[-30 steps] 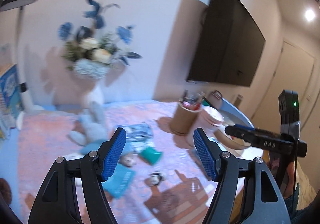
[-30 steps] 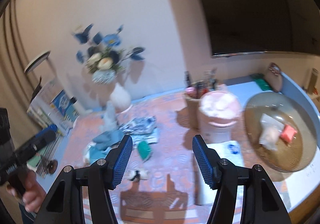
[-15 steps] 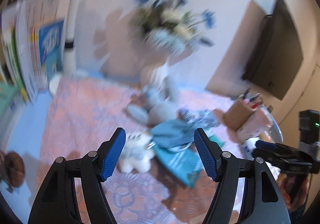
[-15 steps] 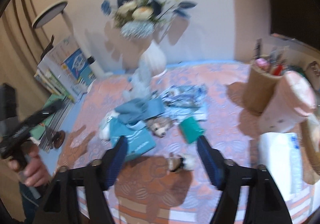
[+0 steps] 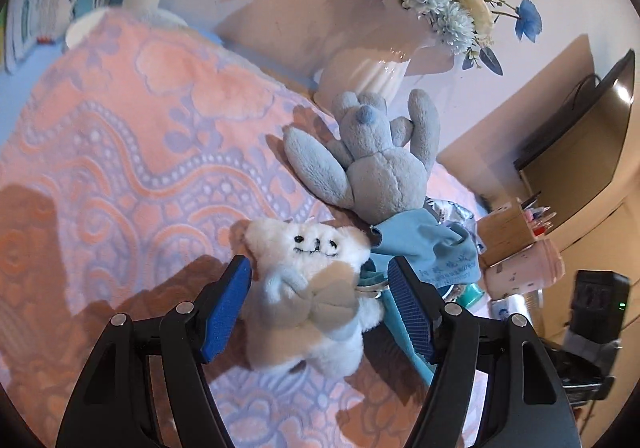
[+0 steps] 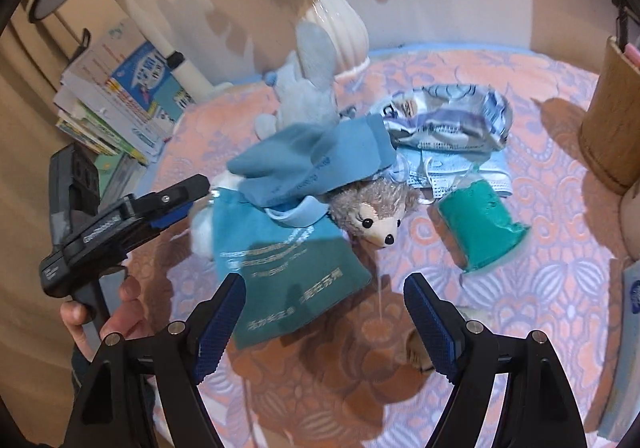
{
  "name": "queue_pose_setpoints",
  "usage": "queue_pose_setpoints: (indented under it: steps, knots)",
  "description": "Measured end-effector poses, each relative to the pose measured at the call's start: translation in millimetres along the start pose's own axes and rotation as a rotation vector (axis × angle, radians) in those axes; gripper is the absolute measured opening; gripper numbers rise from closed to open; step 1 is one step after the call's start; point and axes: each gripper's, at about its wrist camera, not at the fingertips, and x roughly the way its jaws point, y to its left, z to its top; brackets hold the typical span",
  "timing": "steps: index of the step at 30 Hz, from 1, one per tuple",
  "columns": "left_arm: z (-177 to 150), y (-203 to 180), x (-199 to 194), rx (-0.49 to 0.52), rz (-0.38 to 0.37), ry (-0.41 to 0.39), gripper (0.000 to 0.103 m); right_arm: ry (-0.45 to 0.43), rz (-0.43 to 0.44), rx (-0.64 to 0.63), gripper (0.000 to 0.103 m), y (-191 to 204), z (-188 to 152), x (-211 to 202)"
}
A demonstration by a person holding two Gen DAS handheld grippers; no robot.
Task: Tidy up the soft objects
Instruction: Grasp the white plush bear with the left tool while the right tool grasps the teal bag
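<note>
The task looks to be at its very start, as far as I can judge. All soft things lie in one loose heap on the pink blanket [image 6: 540,288], and nothing seems sorted or put aside yet. No box or basket for them is visible, so I cannot tell where they should go.

The left gripper [image 5: 318,304] has its fingers wide, one on each side of the white plush [image 5: 308,288]. The pads are just beside the plush but I do not see them press on it, so I think the grasp is not yet made. The right gripper [image 6: 320,316] is also wide and holds nothing; it hangs over the lower edge of the teal bag [image 6: 288,280].

The white plush lies on its back at the near edge of the heap, with a stitched face and a beige bow. It looks fluffy and will probably give way under the pads. Behind it the grey rabbit [image 5: 372,163] leans against the white vase [image 5: 368,71]. A blue cloth [image 6: 316,163] is draped over the bag and over part of the rabbit. A small hedgehog toy [image 6: 372,211] looks out from under this cloth. Face masks [image 6: 448,171], a patterned packet [image 6: 444,119] and a green pouch [image 6: 476,232] lie to the right of it
</note>
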Motion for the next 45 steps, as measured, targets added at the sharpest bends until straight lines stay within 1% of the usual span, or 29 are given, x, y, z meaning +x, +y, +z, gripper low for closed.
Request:
queue_pose_setpoints:
  steps: [5,6,7,8,9,10,11,12,14,16,17,19,22,23,25,26,28,29,30,32,36,38,41,42,43,44,45]
  knots:
    - [0,9,3,-0.027,-0.032,0.001,0.069,0.016,0.007,0.013,0.080,-1,5,17]
    - [0,10,3,-0.031,-0.040,0.000,0.069,0.024,0.014,0.012,0.077,0,5,22]
    - [0,10,3,-0.035,-0.044,-0.001,0.069,0.031,0.019,0.009,0.072,1,5,25]
    - [0,11,2,-0.036,-0.047,-0.001,0.069,0.043,0.029,0.006,0.056,3,4,30]
    - [0,11,1,-0.037,-0.048,-0.003,0.069,0.050,0.021,0.002,0.043,5,2,34]
    - [0,10,1,-0.035,-0.049,-0.004,0.069,0.052,0.012,-0.006,0.035,7,0,36]
    - [0,9,1,-0.032,-0.048,-0.005,0.069,0.051,0.009,-0.014,0.019,8,-1,36]
    - [-1,9,0,-0.030,-0.046,-0.006,0.069,0.041,0.011,-0.025,0.014,10,-5,33]
    - [-2,8,-1,-0.024,-0.040,-0.009,0.069,0.013,-0.010,-0.057,0.013,12,-13,22]
    - [-3,6,-2,-0.019,-0.037,-0.011,0.069,0.006,-0.053,-0.102,0.013,15,-21,11]
    - [-3,5,-2,-0.018,-0.038,-0.011,0.069,0.007,-0.061,-0.119,0.012,15,-27,4]
    - [-3,4,-1,-0.014,-0.039,-0.008,0.069,0.007,-0.068,-0.145,0.012,15,-38,-8]
    - [-4,0,1,0.002,-0.021,-0.008,0.069,0.002,-0.122,-0.182,0.012,17,-54,-26]
    - [-5,-2,2,0.011,-0.015,-0.007,0.070,0.000,-0.132,-0.189,0.012,18,-55,-29]
    - [-6,-6,2,0.033,0.002,-0.006,0.072,-0.001,-0.124,-0.212,0.013,20,-56,-34]
    - [-7,-8,2,0.047,0.018,-0.012,0.072,-0.003,-0.124,-0.207,0.016,19,-56,-34]
    - [-7,-9,4,0.057,0.029,-0.006,0.072,-0.005,-0.097,-0.173,0.048,18,-51,-30]
    - [-7,-8,5,0.053,0.030,-0.002,0.072,-0.009,-0.066,-0.159,0.080,18,-48,-27]
    - [-7,-6,5,0.044,0.026,0.002,0.072,-0.015,-0.041,-0.149,0.097,19,-45,-24]
    - [-6,-4,5,0.032,0.013,0.004,0.072,-0.017,-0.017,-0.148,0.098,24,-39,-15]
    - [-5,-1,6,0.025,-0.003,0.012,0.072,0.041,-0.010,-0.198,0.098,41,-29,17]
    - [-5,-2,6,0.028,-0.005,0.013,0.072,0.066,-0.030,-0.228,0.098,51,-28,32]
    - [-6,-2,5,0.027,-0.010,0.013,0.072,0.070,-0.036,-0.268,0.098,70,-29,45]
    - [-6,-1,5,0.027,-0.012,0.013,0.072,0.066,-0.055,-0.284,0.098,74,-29,48]
    - [-6,-2,5,0.027,-0.012,0.013,0.072,0.060,-0.093,-0.306,0.098,78,-29,51]
    - [-6,-2,5,0.030,-0.013,0.014,0.072,0.060,-0.123,-0.319,0.096,80,-29,55]
    - [-6,-3,5,0.032,-0.017,0.015,0.072,0.060,-0.159,-0.329,0.077,80,-30,58]
